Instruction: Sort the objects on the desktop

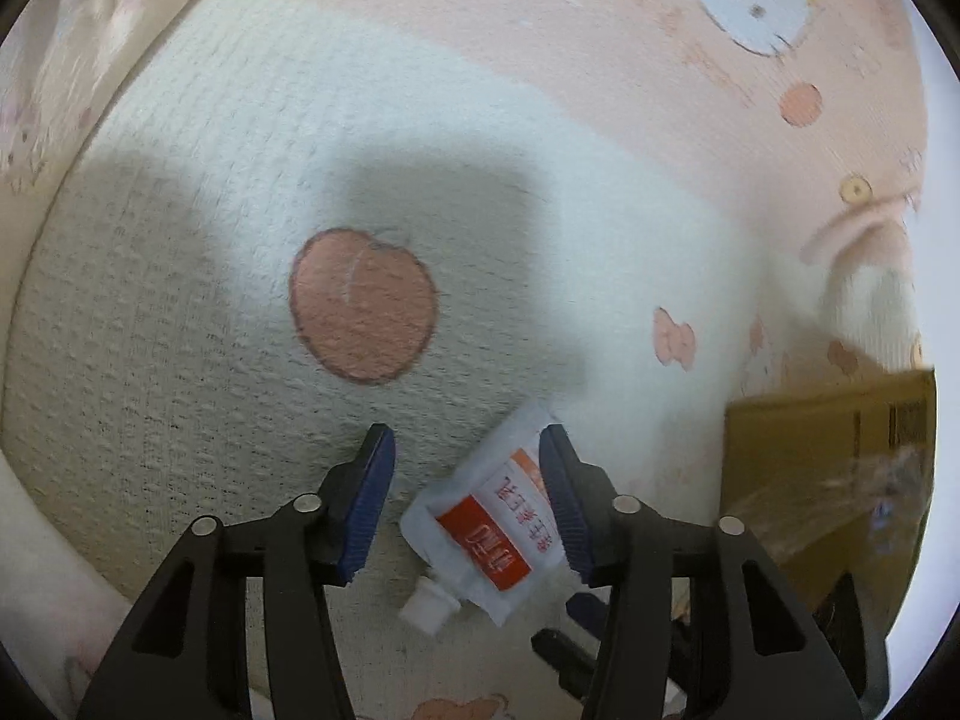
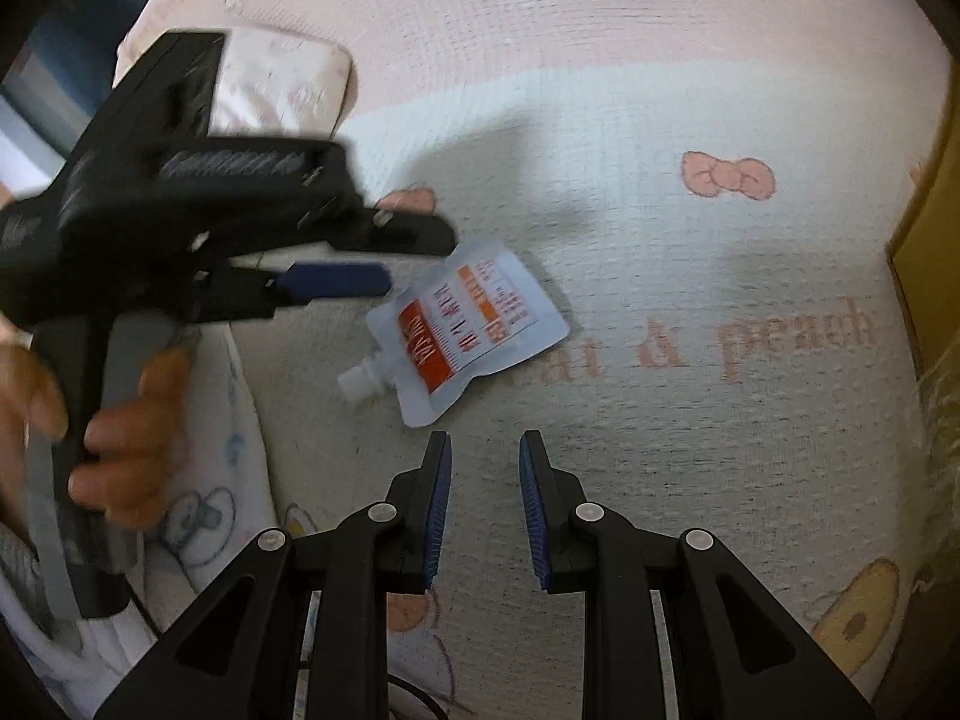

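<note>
One spouted pouch (image 1: 501,525) — white, with an orange label — lies flat on the peach-print towel (image 1: 210,312), apart from the cardboard box (image 1: 828,468) at the right. The left gripper (image 1: 467,501) hangs over it, fingers spread, nothing clamped; the pouch lies between them, nearer the right finger. The right gripper (image 2: 485,510) hovers just short of the pouch, its fingers drawn in as near as they come, a narrow gap showing, empty. The step looks like picking up the pouch — next the left fingers must lower and close across its body. Count: one pouch, one box, two grippers.
</note>
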The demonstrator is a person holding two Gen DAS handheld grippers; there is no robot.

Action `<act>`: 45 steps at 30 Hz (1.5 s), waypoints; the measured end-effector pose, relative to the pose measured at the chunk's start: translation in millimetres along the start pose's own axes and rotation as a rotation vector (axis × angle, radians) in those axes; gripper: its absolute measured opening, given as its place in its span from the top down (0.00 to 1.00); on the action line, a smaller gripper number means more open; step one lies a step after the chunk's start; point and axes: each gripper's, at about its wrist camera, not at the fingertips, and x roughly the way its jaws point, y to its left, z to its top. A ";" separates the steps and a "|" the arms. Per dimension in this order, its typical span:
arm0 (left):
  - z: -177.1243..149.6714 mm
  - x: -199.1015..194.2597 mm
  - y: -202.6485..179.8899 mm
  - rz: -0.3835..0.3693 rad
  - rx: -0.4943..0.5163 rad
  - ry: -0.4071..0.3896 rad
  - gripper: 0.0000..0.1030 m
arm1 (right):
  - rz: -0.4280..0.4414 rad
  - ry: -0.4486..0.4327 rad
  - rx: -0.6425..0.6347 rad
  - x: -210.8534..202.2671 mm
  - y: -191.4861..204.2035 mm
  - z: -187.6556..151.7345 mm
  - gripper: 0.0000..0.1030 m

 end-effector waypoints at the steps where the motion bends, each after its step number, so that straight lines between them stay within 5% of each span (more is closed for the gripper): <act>1: -0.8 -1.7 1.0 -0.003 -0.002 -0.003 0.52 | -0.001 0.002 -0.007 0.7 1.3 -0.2 0.81; 7: -13.3 0.9 -1.2 -0.007 0.017 0.050 0.78 | -0.003 0.002 0.009 4.5 -3.2 -1.0 0.81; 19: -46.0 14.5 -23.0 -0.076 0.105 0.186 0.79 | -0.105 -0.079 0.104 -4.4 -35.4 -2.5 0.81; 25: -56.6 7.5 -46.8 0.010 0.242 0.137 0.79 | -0.143 -0.144 0.149 -21.1 -48.3 0.3 0.81; 28: -52.1 -5.5 -46.0 0.000 0.243 0.091 0.74 | -0.149 -0.148 0.125 -31.3 -44.3 -2.4 0.81; 34: -23.8 -41.2 -41.4 -0.051 0.222 -0.113 0.49 | -0.129 -0.123 0.114 -33.4 -31.1 -9.8 0.79; 39: -1.9 -14.8 -40.5 -0.059 0.196 -0.035 0.49 | -0.073 -0.080 0.174 -27.8 -30.6 -18.5 0.78; 45: -11.9 4.2 -50.2 -0.005 0.262 0.045 0.49 | 0.001 -0.037 0.231 -20.2 -37.1 -27.1 0.78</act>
